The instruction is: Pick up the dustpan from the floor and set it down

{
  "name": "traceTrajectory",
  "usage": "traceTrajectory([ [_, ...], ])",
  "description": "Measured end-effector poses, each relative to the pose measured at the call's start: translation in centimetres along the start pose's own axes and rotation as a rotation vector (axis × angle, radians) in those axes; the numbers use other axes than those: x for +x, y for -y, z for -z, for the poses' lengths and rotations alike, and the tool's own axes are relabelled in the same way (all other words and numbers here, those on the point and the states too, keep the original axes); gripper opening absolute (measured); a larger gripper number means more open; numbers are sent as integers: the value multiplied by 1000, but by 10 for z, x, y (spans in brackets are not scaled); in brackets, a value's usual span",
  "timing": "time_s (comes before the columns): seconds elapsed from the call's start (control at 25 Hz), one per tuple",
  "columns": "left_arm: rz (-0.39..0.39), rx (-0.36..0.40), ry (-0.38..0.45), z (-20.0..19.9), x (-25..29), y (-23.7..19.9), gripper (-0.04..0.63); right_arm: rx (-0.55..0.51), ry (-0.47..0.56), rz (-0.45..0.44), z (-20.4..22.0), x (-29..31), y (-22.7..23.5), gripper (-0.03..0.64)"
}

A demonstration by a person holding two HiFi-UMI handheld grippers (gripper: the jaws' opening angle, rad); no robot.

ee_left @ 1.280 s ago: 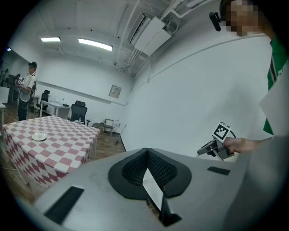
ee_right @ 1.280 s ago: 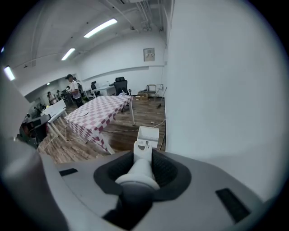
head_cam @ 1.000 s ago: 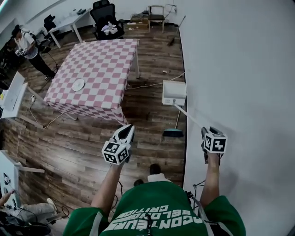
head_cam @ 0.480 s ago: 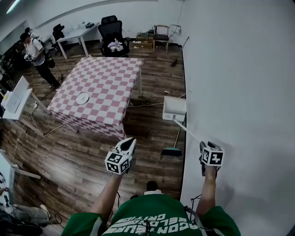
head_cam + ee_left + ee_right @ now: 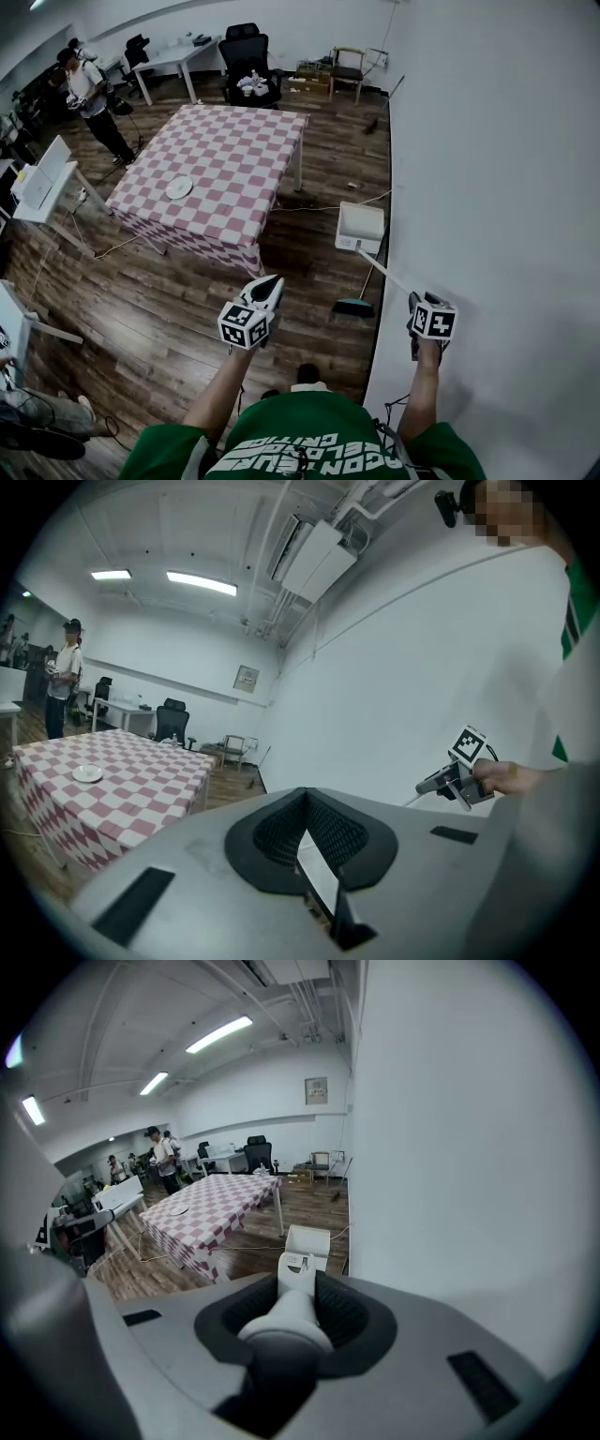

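Left tool (image 5: 266, 284): closed, empty, well left of the pan.
Dustpan (image 5: 360, 228): low beside the wall (image 5: 487, 187), ahead of the right tool; its long handle (image 5: 384, 274) slopes back up.
Right tool (image 5: 413, 302): clamped on the handle's end.

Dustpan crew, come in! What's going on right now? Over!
Right gripper shut on dustpan handle; dustpan at its far end, by the wall. Left gripper shut, empty. Broom on floor just below the handle.
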State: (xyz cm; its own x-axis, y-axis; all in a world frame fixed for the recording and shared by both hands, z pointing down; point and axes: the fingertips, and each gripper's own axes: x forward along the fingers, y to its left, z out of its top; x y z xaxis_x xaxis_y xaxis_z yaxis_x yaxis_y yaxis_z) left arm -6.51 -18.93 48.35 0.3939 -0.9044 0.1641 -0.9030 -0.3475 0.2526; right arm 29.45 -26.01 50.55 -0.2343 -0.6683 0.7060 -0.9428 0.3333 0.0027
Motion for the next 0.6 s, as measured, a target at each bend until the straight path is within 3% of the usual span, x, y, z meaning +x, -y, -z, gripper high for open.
traceTrajectory([
  [0.6,-132,-77,-49,50,-38,-19,3,-79,-162,-127,42,75,-45,114],
])
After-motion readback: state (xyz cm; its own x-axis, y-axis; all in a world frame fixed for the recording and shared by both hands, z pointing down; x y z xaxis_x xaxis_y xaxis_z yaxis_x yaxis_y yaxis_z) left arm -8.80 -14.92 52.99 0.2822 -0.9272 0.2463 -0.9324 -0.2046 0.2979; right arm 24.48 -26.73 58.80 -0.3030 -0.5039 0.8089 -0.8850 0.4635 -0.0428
